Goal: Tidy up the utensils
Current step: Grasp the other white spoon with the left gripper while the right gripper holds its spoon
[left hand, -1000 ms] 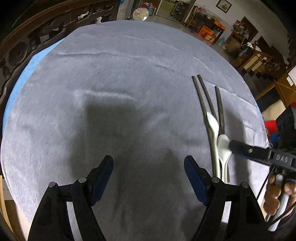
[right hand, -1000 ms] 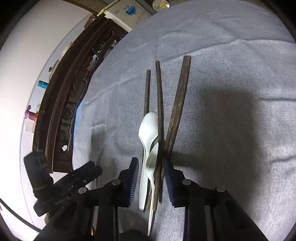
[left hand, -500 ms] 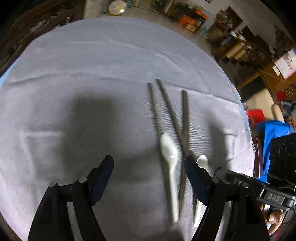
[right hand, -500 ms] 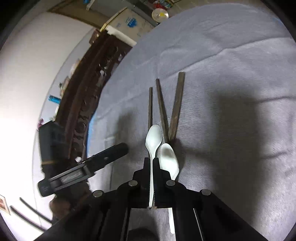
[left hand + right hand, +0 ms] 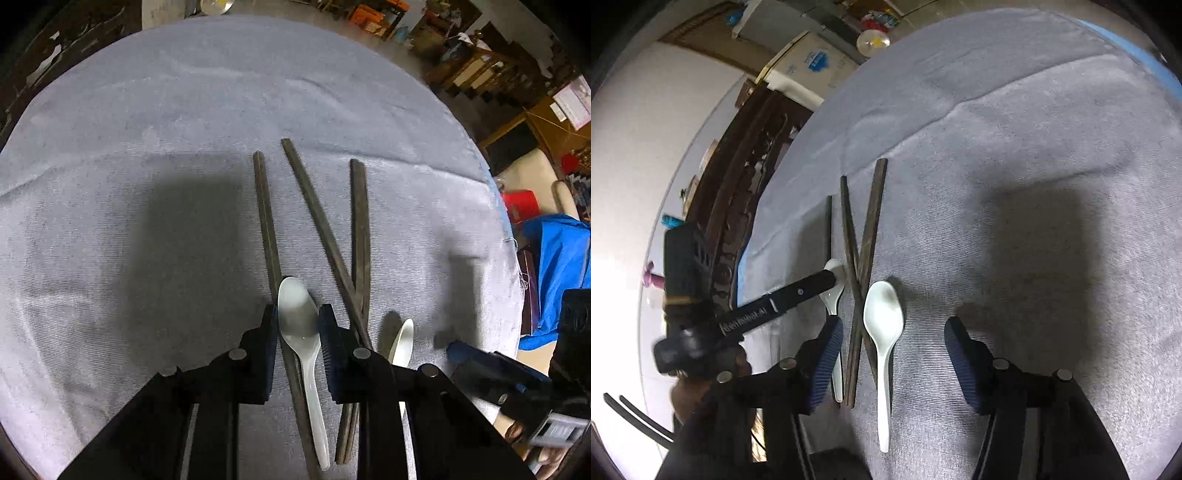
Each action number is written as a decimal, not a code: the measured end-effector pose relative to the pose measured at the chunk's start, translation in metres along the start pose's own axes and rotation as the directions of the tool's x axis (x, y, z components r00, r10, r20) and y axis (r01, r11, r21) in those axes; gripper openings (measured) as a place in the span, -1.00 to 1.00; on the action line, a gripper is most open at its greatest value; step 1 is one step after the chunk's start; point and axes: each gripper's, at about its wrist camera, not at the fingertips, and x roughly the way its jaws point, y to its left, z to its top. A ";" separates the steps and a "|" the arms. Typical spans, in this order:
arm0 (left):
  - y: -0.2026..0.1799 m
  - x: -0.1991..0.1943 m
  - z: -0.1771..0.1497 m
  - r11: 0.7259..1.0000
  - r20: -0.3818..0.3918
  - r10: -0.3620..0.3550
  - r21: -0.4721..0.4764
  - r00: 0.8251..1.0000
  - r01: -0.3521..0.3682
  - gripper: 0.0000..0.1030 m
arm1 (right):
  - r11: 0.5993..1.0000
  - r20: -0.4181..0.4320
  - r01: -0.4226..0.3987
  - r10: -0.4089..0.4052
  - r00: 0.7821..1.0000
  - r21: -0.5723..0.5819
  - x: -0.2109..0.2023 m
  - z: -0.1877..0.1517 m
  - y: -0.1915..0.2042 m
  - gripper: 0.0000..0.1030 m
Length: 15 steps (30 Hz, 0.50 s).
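Observation:
Three dark chopsticks [image 5: 325, 229] and two white plastic spoons lie on a grey cloth [image 5: 184, 110]. In the left wrist view my left gripper [image 5: 297, 325] has its jaws closed in around the bowl of one white spoon [image 5: 301, 332], which rests on a chopstick [image 5: 267, 229]. The second spoon [image 5: 400, 343] lies to its right. In the right wrist view my right gripper [image 5: 894, 347] is open, with that second spoon [image 5: 882, 332] lying free between the fingers. The left gripper [image 5: 827, 280] covers the first spoon [image 5: 833, 291] there.
The round table's edge curves close on the right in the left wrist view, with blue fabric [image 5: 554, 266] and furniture beyond. A carved dark wood rail [image 5: 738, 199] runs along the table's left side in the right wrist view.
My left gripper moved right over the utensils and closed around one spoon. My right gripper, shut on a spoon half a second ago, has opened; that spoon now lies on the cloth.

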 end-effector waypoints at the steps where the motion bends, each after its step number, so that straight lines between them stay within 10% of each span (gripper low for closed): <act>1: 0.000 0.000 0.001 1.000 0.001 0.005 0.003 1.000 -0.005 -0.56 | 1.000 -0.013 -0.004 0.004 1.000 -0.010 0.003 -0.001 0.003 0.19; 15: 0.071 -0.030 -0.017 0.996 0.016 -0.015 -0.088 1.000 0.017 -0.87 | 0.992 -0.072 0.089 -0.095 0.993 -0.090 0.024 0.005 0.026 0.19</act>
